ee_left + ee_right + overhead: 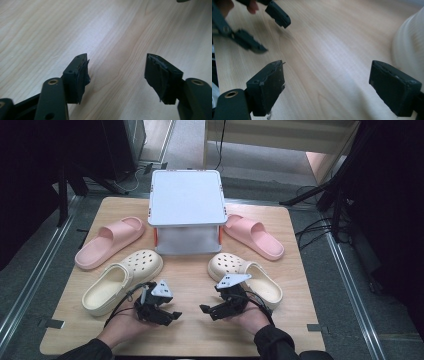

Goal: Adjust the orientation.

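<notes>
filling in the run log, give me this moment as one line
left gripper: open, empty, over table | right gripper: open, empty | left cream clog, right cream clog: untouched | stage: not yet reaching

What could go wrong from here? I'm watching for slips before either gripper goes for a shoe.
Both grippers, left and right, are open and hold nothing. The right cream clog lies close behind the right gripper's hand, so a careless swing could knock it. The pink slide sits by the white rack; reaching for it risks bumping the rack.
</notes>
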`<state>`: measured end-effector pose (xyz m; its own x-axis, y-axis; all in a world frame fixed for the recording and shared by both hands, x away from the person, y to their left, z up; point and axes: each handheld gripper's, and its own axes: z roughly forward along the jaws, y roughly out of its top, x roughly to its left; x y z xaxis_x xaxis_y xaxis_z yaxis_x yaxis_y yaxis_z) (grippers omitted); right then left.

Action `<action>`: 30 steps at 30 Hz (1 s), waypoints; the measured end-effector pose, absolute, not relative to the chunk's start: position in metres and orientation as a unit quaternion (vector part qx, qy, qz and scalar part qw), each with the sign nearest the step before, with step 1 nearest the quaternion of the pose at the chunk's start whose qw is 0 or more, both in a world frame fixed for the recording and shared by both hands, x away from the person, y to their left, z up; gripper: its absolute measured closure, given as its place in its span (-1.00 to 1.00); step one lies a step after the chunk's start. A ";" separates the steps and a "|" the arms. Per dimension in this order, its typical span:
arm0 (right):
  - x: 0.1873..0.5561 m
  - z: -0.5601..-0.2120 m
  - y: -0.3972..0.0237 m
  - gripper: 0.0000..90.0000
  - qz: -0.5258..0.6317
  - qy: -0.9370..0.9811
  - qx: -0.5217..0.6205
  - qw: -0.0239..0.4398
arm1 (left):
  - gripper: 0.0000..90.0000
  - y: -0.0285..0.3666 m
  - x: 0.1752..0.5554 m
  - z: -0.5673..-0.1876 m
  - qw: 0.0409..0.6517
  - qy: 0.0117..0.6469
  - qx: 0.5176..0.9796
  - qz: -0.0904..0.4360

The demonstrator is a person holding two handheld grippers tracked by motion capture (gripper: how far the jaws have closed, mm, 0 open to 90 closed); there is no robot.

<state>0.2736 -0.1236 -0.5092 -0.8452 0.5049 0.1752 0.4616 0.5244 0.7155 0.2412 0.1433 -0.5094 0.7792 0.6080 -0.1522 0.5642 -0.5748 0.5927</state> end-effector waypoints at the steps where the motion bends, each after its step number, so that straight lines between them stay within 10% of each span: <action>1: 0.273 -0.506 -0.125 -0.70 0.402 0.876 0.265 0.034 | -0.18 0.146 0.242 -0.506 0.326 0.328 0.886 0.034; 20: 0.273 -0.486 -0.111 0.00 0.382 0.886 0.263 0.013 | 0.07 0.179 0.235 -0.478 0.353 0.346 0.868 0.049; 30: 0.279 -0.484 -0.108 -0.04 0.389 0.887 0.250 -0.001 | 0.12 0.199 0.232 -0.471 0.349 0.363 0.862 0.055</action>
<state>0.2789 -0.1084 -0.4842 -0.8749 0.4428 0.1961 0.4441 0.5725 0.6892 0.2317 0.1985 -0.4713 0.7310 0.6638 -0.1581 0.5867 -0.4930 0.6425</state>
